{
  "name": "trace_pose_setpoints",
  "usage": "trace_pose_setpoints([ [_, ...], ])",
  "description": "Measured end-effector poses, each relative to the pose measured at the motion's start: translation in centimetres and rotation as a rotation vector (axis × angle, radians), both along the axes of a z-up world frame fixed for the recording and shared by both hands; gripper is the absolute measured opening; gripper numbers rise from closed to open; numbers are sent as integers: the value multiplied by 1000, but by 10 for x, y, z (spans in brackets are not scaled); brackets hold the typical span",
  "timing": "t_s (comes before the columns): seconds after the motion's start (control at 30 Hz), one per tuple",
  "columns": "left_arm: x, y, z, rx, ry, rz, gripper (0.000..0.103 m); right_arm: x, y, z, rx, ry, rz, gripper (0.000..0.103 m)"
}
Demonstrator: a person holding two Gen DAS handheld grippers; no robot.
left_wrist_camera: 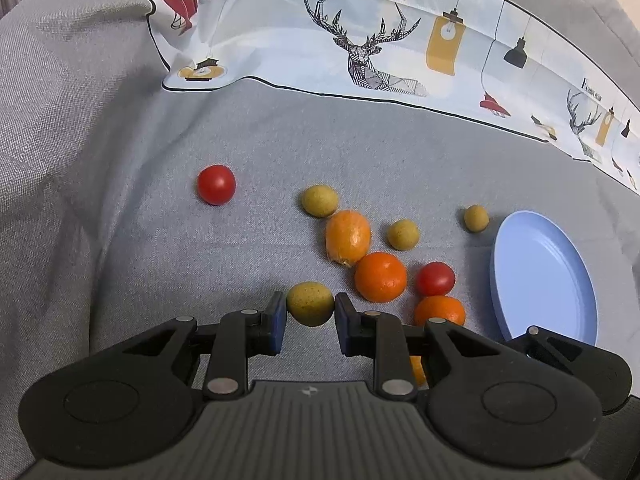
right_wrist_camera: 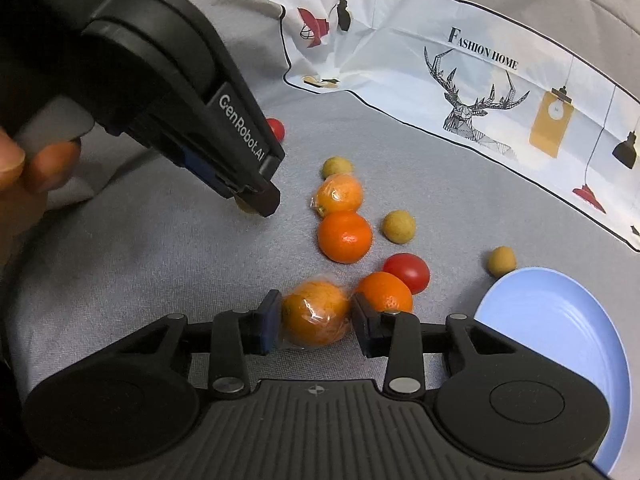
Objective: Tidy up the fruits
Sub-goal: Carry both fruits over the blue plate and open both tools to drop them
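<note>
Fruits lie scattered on a grey cloth. My left gripper [left_wrist_camera: 310,312] has its jaws around a yellow-green fruit [left_wrist_camera: 310,304], both pads touching it. In the right wrist view that gripper [right_wrist_camera: 256,204] reaches in from the upper left and hides the fruit. My right gripper [right_wrist_camera: 314,316] is closed on a plastic-wrapped orange [right_wrist_camera: 314,312]. A second wrapped orange [right_wrist_camera: 339,193], two bare oranges [right_wrist_camera: 345,236] [right_wrist_camera: 386,290], red tomatoes [right_wrist_camera: 408,272] [left_wrist_camera: 216,184] and yellow-green fruits [right_wrist_camera: 399,227] [right_wrist_camera: 501,260] lie around. A light blue plate [right_wrist_camera: 560,340] is at the right.
A white printed cloth [left_wrist_camera: 380,40] with a deer and lamps lies at the back. The grey cloth [left_wrist_camera: 120,220] has folds on the left. A hand [right_wrist_camera: 24,168] holds the left gripper at the left edge of the right wrist view.
</note>
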State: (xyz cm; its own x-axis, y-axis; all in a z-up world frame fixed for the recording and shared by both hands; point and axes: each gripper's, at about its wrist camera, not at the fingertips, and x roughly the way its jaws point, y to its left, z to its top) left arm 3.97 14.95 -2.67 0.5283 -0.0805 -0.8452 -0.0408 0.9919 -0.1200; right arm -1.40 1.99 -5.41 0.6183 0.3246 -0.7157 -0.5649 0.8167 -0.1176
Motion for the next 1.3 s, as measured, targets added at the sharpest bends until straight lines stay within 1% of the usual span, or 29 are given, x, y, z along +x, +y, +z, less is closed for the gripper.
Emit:
trace_pose_setpoints([
  [0.13,0,-1,1,4,-7,-4,28,-1,-1,3,8,-19,-9,39],
  [0.33,0,-4,4,7,-25,-13,28,-3,-14,15,70,-68,-66,39],
  [0.53,-4,-32,11,72,-101,-104,28,1,-36,31,135,-118,-144,39],
  [0.7,-11,-65,17,129,-183,-188,28,5,-68,47,174,-139,-218,39],
  [0.77,-12,-77,17,139,-201,-207,28,9,-82,50,180,-145,-255,39],
  [0.87,-15,-94,15,160,-215,-249,28,19,-101,51,164,-134,-331,39],
  [1.03,-19,-124,9,188,-229,-340,28,26,-142,48,164,-85,-475,39],
  [1.17,-26,-148,5,180,-247,-408,28,21,-178,38,173,-43,-587,39],
  [1.3,-29,-173,-2,159,-254,-469,28,19,-202,29,177,-18,-653,39],
])
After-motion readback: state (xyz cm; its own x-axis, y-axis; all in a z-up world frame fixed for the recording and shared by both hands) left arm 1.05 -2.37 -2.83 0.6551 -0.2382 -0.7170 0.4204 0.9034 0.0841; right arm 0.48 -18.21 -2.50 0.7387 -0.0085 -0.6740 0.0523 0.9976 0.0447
